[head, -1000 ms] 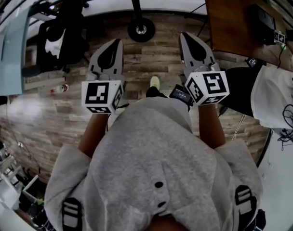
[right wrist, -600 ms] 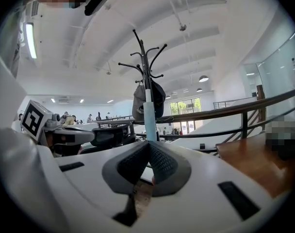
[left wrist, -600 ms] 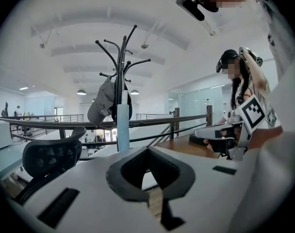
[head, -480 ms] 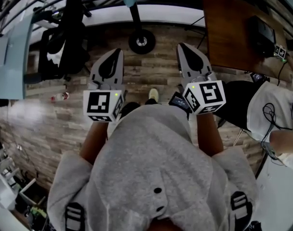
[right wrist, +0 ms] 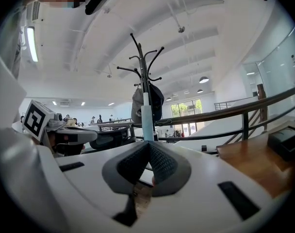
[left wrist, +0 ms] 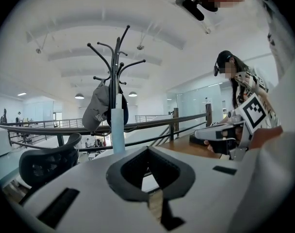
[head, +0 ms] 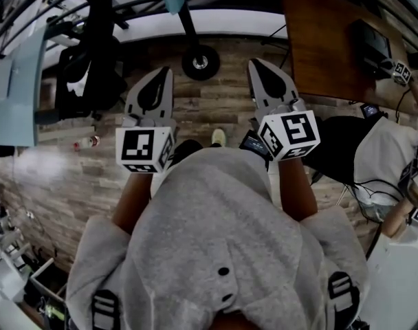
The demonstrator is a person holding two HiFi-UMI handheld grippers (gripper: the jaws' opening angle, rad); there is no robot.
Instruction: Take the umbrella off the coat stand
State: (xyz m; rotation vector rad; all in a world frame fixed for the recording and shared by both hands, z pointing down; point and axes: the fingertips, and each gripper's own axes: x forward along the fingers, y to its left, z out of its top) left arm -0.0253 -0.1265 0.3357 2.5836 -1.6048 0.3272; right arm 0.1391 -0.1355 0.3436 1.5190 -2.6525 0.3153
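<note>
Head view shows my left gripper [head: 165, 74] and right gripper [head: 256, 65] side by side, both clenched on nothing, while the pale blue umbrella [left wrist: 117, 125] hangs upright on the coat stand [left wrist: 117, 64] ahead, beside a grey cap [left wrist: 96, 111].

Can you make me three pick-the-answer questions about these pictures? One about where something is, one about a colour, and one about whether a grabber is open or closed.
1. Where is the umbrella?
A) on the floor
B) on the coat stand
C) in a gripper

2. What colour is the umbrella?
A) red
B) yellow
C) light blue

3. How are the left gripper jaws?
A) shut, empty
B) wide open
C) holding the umbrella

Answers:
1 B: it hangs on the stand, ahead of both grippers.
2 C: it shows as a pale blue tube.
3 A: the tips meet with nothing between them.
</note>
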